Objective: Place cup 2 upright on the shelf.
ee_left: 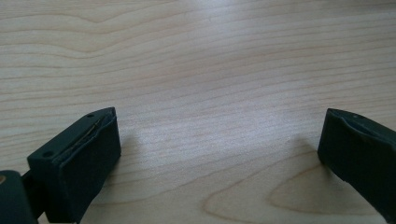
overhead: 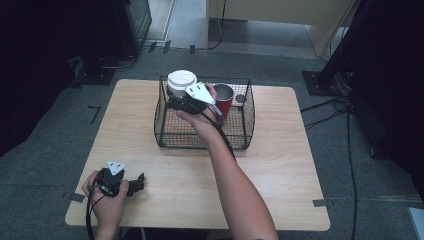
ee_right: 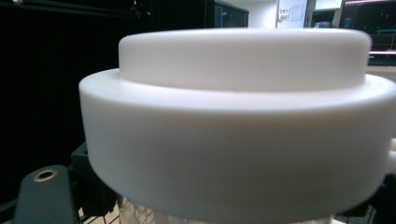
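A clear jar with a white stepped lid hangs over the back left part of a black wire basket. My right gripper is shut on the jar just under the lid, with the hand coming in over the basket's front wall. In the right gripper view the white lid is very close, and a strip of clear jar body shows beneath it. A red cup with a grey inside stands in the basket to the right of the jar. My left gripper rests open on the table's near left corner, its pads wide apart over bare wood.
The wooden table has bare room in front of the basket and on both sides. A small dark round thing lies at the basket's back right. Black stands and cables ring the table on the floor.
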`<state>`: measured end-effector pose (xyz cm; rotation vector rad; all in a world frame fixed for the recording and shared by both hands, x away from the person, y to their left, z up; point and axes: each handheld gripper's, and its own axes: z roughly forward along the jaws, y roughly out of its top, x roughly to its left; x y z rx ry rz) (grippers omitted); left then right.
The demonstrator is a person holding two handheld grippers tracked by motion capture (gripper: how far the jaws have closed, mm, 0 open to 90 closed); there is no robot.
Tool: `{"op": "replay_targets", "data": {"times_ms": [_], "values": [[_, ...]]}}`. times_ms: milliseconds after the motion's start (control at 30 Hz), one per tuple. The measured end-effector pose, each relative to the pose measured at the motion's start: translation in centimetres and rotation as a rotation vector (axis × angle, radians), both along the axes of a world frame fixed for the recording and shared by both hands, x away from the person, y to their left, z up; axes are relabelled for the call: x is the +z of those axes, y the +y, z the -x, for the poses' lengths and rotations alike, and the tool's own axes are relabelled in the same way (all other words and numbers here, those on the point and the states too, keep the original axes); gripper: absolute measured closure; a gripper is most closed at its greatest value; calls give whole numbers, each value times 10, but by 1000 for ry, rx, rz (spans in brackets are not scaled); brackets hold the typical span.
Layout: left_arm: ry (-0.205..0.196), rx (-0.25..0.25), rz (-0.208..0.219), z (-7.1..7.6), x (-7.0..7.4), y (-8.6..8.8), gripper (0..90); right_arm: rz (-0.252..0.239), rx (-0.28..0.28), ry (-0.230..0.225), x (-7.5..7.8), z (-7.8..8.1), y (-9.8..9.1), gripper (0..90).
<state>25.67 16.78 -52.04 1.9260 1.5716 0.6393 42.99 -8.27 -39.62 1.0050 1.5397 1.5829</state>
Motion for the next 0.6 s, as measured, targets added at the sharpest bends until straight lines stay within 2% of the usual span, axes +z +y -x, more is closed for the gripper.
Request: {"op": "replay_targets", "data": {"times_ms": [167, 600], "values": [[-1, 1, 1, 0, 0, 0, 0, 18, 1, 29, -11, -10, 2, 160], [0, 0, 0, 0, 0, 0, 0, 79, 22, 87, -27, -30, -3, 160]]}}
